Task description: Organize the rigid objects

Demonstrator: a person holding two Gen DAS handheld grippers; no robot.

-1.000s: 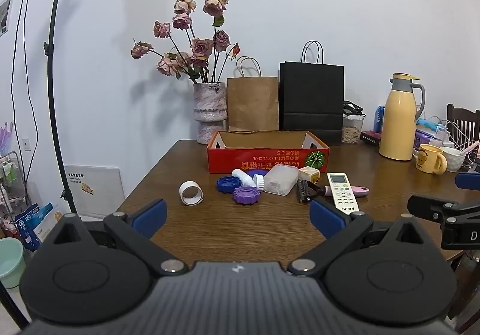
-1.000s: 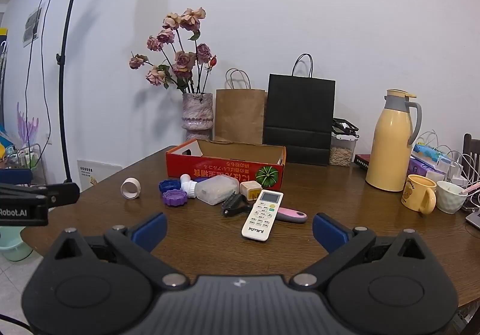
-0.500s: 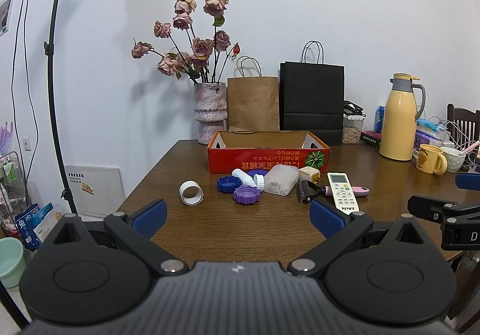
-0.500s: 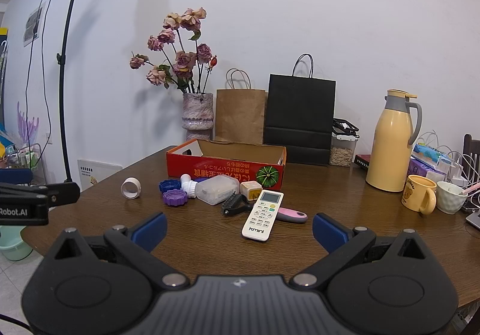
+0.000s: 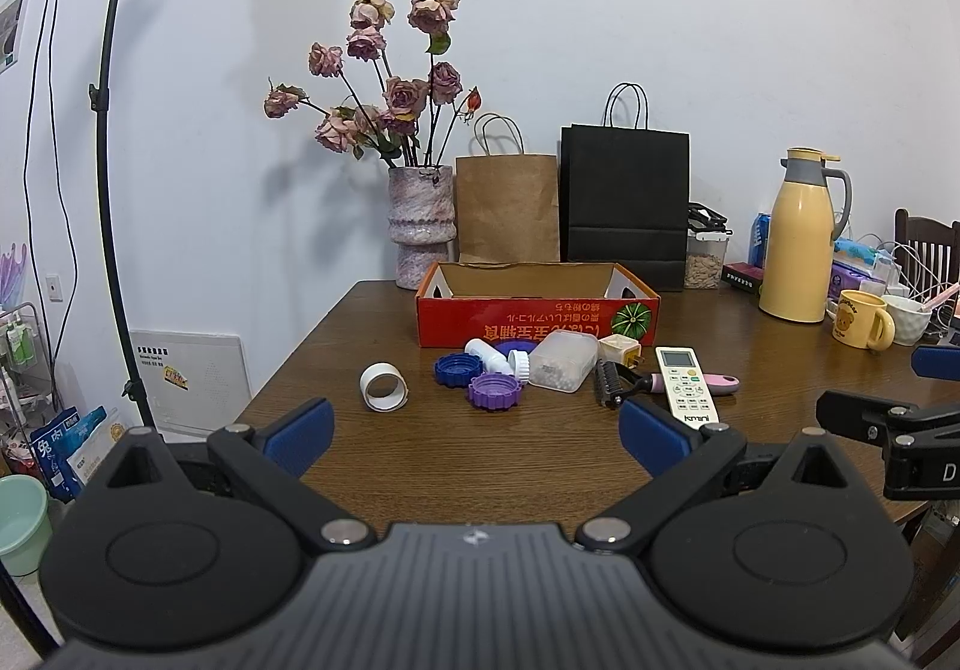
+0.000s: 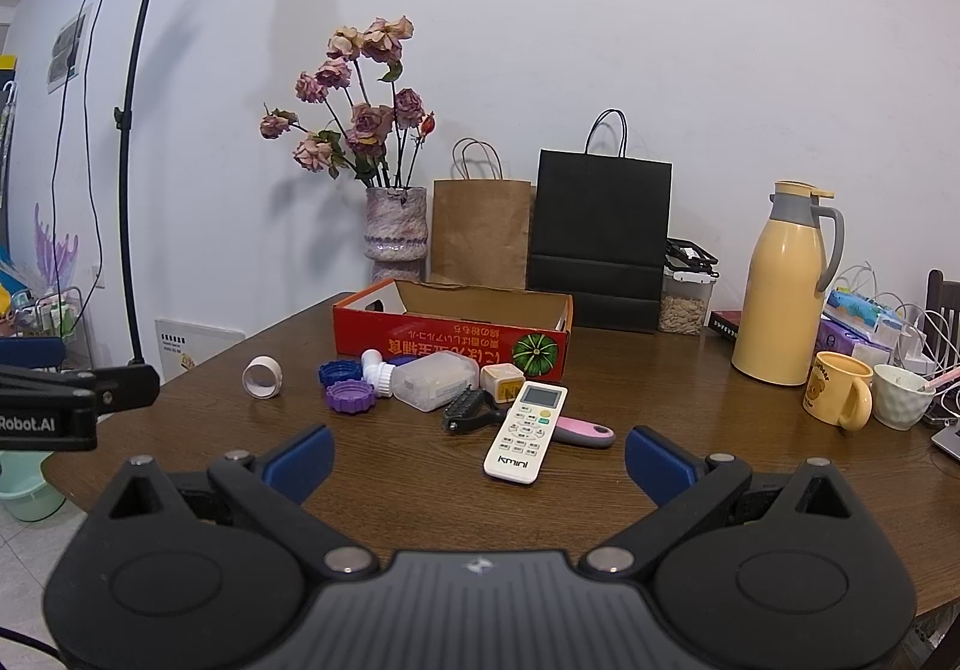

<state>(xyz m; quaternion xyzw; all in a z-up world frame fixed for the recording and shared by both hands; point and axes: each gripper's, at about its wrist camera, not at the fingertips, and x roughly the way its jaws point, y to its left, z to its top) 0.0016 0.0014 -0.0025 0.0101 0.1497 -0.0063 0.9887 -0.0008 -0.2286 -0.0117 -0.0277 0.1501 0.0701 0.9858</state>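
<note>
Several small rigid items lie on the bench (image 5: 480,460) before the red box (image 5: 537,319), among them a white remote (image 6: 527,433). Both the left gripper (image 5: 477,433) and right gripper (image 6: 479,457) hover with fingers spread, holding nothing. That remote looks light, stiff and smooth; pinching across its narrow sides seems safest.

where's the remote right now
The white remote lies flat on the table, right of centre in both wrist views, in front of the red box, its side overlapping the pink-handled roller.
</note>
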